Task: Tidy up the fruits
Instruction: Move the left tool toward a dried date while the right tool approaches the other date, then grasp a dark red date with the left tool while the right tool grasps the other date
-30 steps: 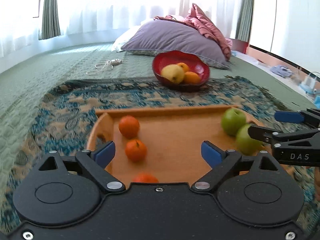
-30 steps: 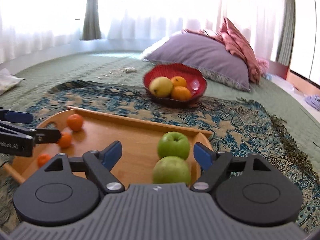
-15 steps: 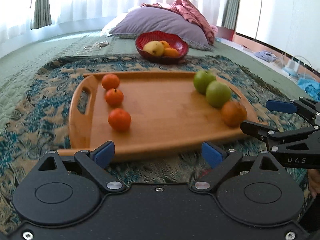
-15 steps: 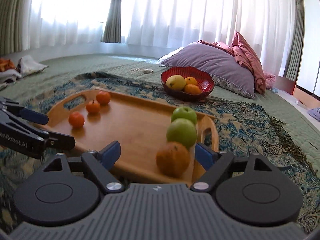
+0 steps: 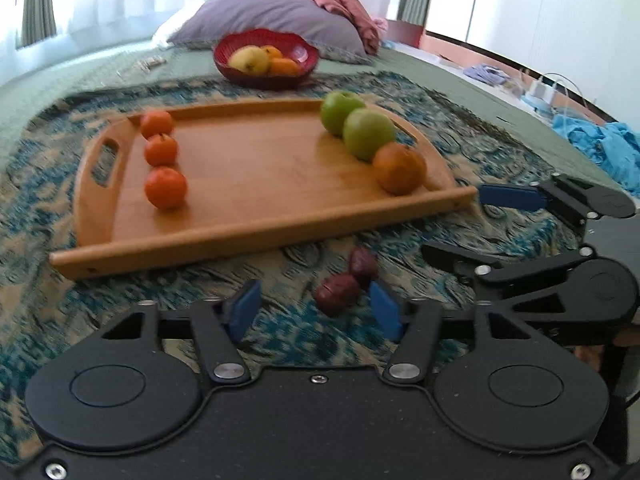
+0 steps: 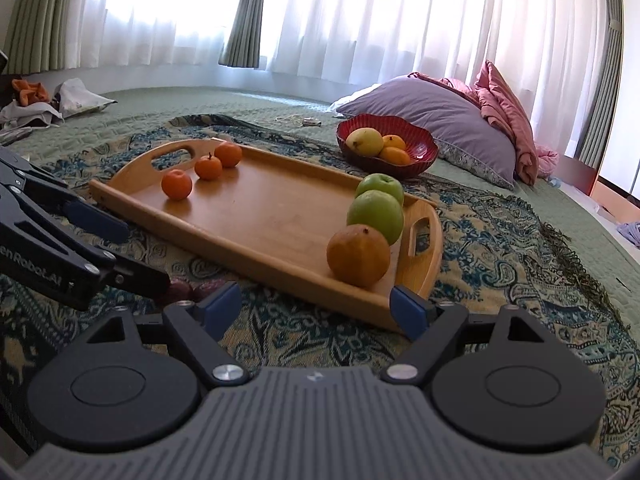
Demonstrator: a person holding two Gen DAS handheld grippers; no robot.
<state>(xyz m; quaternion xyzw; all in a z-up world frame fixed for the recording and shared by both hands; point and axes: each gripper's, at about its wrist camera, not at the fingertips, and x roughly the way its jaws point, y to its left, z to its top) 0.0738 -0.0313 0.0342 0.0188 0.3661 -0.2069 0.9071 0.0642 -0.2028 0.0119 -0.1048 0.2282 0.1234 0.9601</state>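
A wooden tray (image 5: 256,168) (image 6: 272,216) lies on a patterned blanket. It holds three small oranges (image 5: 165,188) (image 6: 177,185) in a row at its left end, and two green apples (image 5: 368,133) (image 6: 376,211) with a larger orange (image 5: 399,168) (image 6: 358,255) at its right end. Two dark red fruits (image 5: 338,288) (image 6: 180,290) lie on the blanket in front of the tray. My left gripper (image 5: 314,312) is open, just before them. My right gripper (image 6: 316,308) is open and empty near the tray's right corner.
A red bowl (image 5: 266,42) (image 6: 424,148) with a yellow fruit and oranges stands behind the tray. A purple pillow (image 6: 432,108) and pink cloth lie beyond it. Blue cloth (image 5: 600,140) and cables are at the far right. Clothes (image 6: 36,100) lie at the far left.
Both grippers have pulled back and up from the tray. The whole tray and the two dark red fruits in front of it have come into view.
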